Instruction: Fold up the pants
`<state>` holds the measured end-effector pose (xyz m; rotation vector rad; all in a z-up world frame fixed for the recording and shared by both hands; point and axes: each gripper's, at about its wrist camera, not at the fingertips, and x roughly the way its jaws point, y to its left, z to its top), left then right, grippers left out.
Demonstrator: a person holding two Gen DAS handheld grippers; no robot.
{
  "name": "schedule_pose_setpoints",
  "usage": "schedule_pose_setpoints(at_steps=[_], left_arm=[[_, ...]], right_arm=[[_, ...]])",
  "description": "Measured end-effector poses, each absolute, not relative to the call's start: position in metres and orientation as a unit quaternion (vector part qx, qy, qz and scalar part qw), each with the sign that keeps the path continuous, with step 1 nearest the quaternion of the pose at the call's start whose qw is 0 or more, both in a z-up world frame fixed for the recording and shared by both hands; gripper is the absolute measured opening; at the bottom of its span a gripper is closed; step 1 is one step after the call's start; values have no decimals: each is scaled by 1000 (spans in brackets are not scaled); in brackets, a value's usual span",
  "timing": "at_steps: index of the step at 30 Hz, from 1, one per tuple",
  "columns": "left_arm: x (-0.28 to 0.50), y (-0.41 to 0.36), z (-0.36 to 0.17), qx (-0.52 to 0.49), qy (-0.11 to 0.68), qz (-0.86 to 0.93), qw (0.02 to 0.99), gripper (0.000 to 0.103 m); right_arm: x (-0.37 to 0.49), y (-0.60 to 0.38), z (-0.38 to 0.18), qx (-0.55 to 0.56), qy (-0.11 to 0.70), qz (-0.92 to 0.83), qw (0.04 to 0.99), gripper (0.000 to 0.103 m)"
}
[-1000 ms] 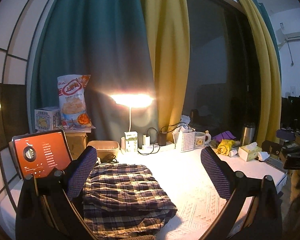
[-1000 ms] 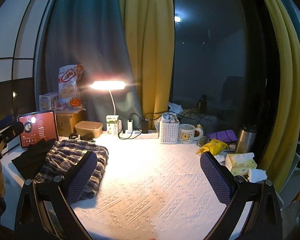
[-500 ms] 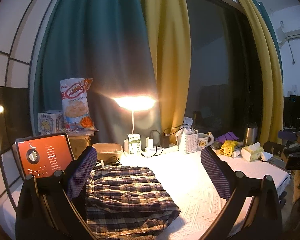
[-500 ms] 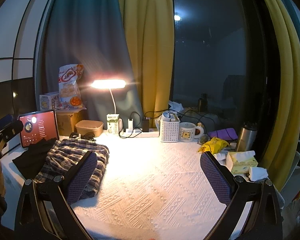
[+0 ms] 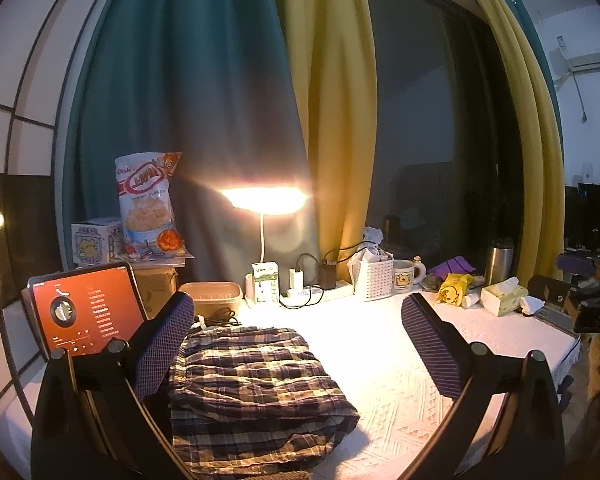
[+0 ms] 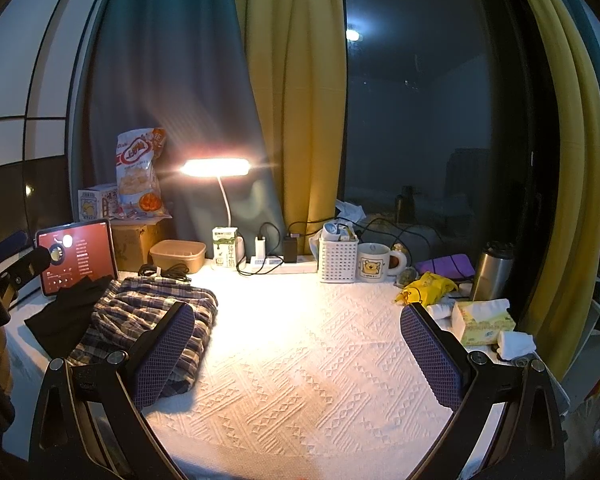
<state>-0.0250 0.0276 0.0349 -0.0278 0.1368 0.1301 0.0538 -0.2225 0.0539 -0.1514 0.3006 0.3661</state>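
The plaid pants (image 5: 252, 392) lie folded in a thick bundle on the left of the white patterned table cover (image 5: 380, 352). In the right wrist view the pants (image 6: 148, 320) sit at the left, next to a dark cloth (image 6: 66, 316). My left gripper (image 5: 296, 344) is open and empty, held above the table with its left finger over the bundle's left edge. My right gripper (image 6: 296, 348) is open and empty above the middle of the table, to the right of the pants. The other gripper shows at the edge of each view.
A tablet (image 5: 84, 312) with a red screen stands at the left. Along the back are a lit lamp (image 5: 264, 200), a snack bag (image 5: 148, 204), a brown bowl (image 5: 212, 300), a power strip, a white basket (image 6: 338, 260) and a mug (image 6: 374, 268). A tissue box (image 6: 482, 320) and flask (image 6: 492, 272) stand right.
Both grippers have drawn back and up a little from the table, staying open. The folded pants have not moved.
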Motion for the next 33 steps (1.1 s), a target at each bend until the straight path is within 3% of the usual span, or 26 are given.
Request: schedule_pose_setpoints(at_steps=[33], left_arm=[[-23, 27, 30, -18, 85, 38, 996, 102]], right_arm=[[50, -219, 53, -75, 152, 183, 969, 103]])
